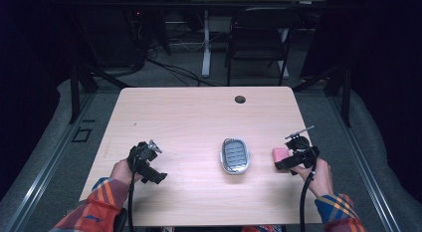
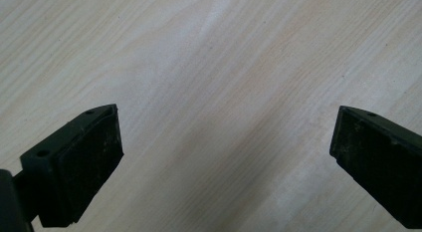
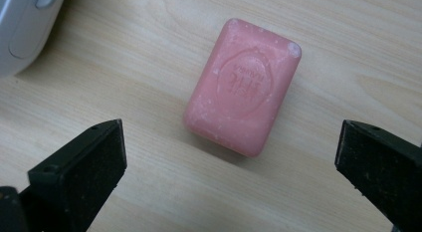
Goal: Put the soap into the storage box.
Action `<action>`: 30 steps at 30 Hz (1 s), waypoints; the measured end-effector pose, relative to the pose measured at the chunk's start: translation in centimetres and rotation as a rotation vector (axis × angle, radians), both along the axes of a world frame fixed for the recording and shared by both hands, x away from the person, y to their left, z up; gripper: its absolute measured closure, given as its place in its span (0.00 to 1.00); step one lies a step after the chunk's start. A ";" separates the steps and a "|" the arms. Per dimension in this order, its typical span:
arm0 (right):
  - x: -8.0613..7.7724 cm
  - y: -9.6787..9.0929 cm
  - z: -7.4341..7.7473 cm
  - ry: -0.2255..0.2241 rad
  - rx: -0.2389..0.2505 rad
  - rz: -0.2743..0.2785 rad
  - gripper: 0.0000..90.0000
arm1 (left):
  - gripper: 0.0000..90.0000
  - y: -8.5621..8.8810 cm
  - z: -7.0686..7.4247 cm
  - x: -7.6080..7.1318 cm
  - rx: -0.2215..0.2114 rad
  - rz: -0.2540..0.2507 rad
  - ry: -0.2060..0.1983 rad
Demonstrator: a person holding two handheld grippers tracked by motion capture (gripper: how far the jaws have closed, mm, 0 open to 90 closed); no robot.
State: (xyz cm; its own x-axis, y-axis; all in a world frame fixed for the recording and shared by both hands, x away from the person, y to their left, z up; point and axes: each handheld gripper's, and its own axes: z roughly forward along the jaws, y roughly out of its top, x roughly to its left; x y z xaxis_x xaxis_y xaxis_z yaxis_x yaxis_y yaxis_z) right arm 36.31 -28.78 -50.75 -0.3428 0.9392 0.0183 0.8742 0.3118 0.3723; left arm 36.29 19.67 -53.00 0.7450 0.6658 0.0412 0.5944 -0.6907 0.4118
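Right gripper view: I'm hovering my right gripper (image 3: 231, 167) over the pink soap bar (image 3: 242, 86), jaws spread wide apart, nothing between the pads yet.
Soap spot: it's lying flat on the table (image 3: 348, 43), right of the soap dish (image 1: 234, 156), just beside my right gripper (image 1: 293, 160) in the high view.
Soap look: it's showing rounded corners, an oval stamped logo w/ raised lettering, pale scuffs and specks, tilted a bit vs my jaws.
Step tip: I'm thinking twist the wrist so pads meet the long sides squarely, drop low, squeeze gently; prob slippery.
Left gripper (image 2: 226, 142): I'm idling it open over bare wood, gripping nothing.
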 end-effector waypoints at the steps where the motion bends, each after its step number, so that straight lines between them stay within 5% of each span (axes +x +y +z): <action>1: 0.0 0.0 0.0 0.000 0.000 0.000 0.00 | 0.00 0.0 0.0 0.0 0.000 0.000 0.000; 17: 2.3 0.5 -0.5 0.030 0.020 -0.053 0.02 | 0.00 0.0 0.0 0.0 -0.004 -0.005 0.001; 24: 3.4 0.2 -1.2 0.078 0.058 -0.078 0.14 | 0.00 0.0 0.0 0.0 -0.007 -0.006 0.002; 30: 3.7 -0.1 -1.5 0.077 0.045 -0.102 0.16 | 0.00 0.0 0.0 0.0 -0.002 -0.006 -0.001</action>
